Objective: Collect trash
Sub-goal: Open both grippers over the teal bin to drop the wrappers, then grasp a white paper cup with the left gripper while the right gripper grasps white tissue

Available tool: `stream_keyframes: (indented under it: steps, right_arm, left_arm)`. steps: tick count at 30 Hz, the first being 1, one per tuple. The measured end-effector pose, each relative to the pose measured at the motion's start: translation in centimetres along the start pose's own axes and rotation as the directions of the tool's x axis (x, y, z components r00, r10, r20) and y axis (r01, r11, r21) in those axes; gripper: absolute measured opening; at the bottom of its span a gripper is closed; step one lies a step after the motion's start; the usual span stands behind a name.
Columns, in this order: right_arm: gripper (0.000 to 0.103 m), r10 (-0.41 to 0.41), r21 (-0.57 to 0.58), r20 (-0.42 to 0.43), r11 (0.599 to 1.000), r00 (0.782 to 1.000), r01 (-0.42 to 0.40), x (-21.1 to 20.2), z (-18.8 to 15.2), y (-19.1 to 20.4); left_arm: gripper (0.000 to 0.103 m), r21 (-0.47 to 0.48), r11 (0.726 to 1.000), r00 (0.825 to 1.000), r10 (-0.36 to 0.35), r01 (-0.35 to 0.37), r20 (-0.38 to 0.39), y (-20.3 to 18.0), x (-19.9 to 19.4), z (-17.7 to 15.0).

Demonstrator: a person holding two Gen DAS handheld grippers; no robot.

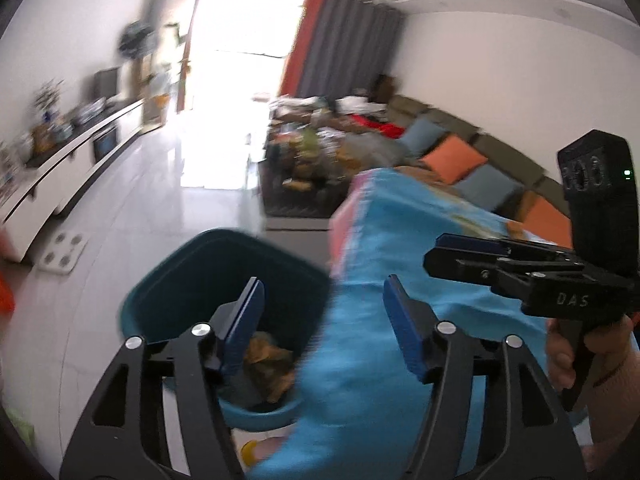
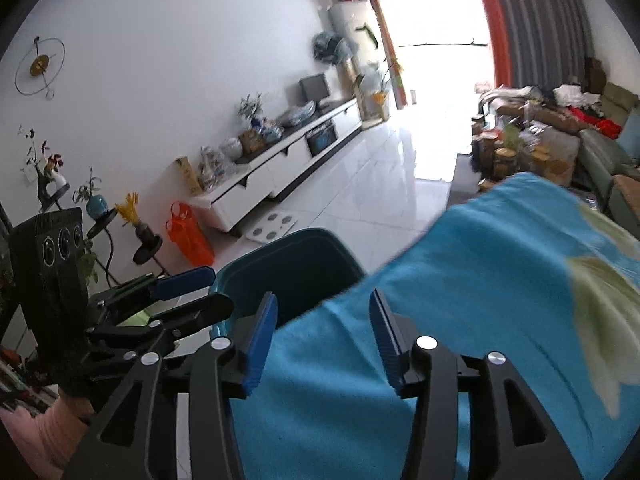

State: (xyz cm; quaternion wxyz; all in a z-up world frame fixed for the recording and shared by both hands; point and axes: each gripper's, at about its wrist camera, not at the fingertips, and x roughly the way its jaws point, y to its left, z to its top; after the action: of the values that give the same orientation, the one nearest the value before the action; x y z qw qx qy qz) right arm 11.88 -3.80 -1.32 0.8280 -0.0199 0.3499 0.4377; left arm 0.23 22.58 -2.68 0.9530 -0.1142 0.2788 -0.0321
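The left gripper (image 1: pixel 324 320) was spread wide, holding nothing. The teal bin (image 1: pixel 168 292) sat just ahead of its left finger, with crumpled brown trash (image 1: pixel 268 364) inside beside that fingertip. A blue cloth (image 1: pixel 400 248) lay under its right finger. The right gripper (image 2: pixel 323 332) (marked "DAS") was likewise spread and empty, above the cloth, with the bin ahead-left.
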Motion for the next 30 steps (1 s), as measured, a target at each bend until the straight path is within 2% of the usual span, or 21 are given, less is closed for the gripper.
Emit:
stream_keyframes:
  steps: [3,6,9,13,21,23,26,30]
  right_arm:
    - [0.049,-0.054,0.023,0.042,0.998,0.998,0.053,-3.3,-1.3,-1.6]
    - [0.049,-0.12,0.066,0.085,0.991,0.989,0.115,-6.8,-2.7,-3.7]
    - [0.049,-0.199,0.123,0.119,0.975,0.973,0.184,-10.2,-4.0,-6.1]
    - [0.049,-0.307,0.206,0.138,0.939,0.942,0.276,-14.2,-6.2,-9.2]
    - [0.049,-0.472,0.334,0.152,0.852,0.868,0.404,-19.9,-9.5,-14.9]
    - [0.049,-0.516,0.354,0.153,0.825,0.843,0.441,-20.9,-9.8,-16.4]
    - [0.049,-0.559,0.375,0.139,0.794,0.818,0.479,-21.5,-9.8,-18.8]
    - [0.049,-0.599,0.385,0.094,0.758,0.795,0.526,-21.1,-9.9,-22.0]
  left_arm:
    - [0.065,0.058,0.996,0.997,-0.07,0.071,-0.009,-3.1,0.3,0.2]
    - [0.065,0.118,0.978,0.985,-0.169,0.173,-0.043,-7.3,1.7,0.4]
    - [0.065,0.158,0.958,0.97,-0.23,0.24,-0.084,-10.9,3.3,-0.1]
    - [0.065,0.208,0.919,0.94,-0.311,0.335,-0.139,-16.0,5.1,-1.2]
    - [0.061,0.264,0.858,0.892,-0.386,0.441,-0.236,-23.1,8.2,-2.1]
    - [0.059,0.264,0.851,0.884,-0.394,0.454,-0.251,-24.5,9.2,-1.9]
    - [0.058,0.256,0.84,0.869,-0.411,0.478,-0.274,-25.5,9.9,-1.8]
    - [0.058,0.249,0.827,0.851,-0.424,0.503,-0.311,-27.0,11.4,-1.4]
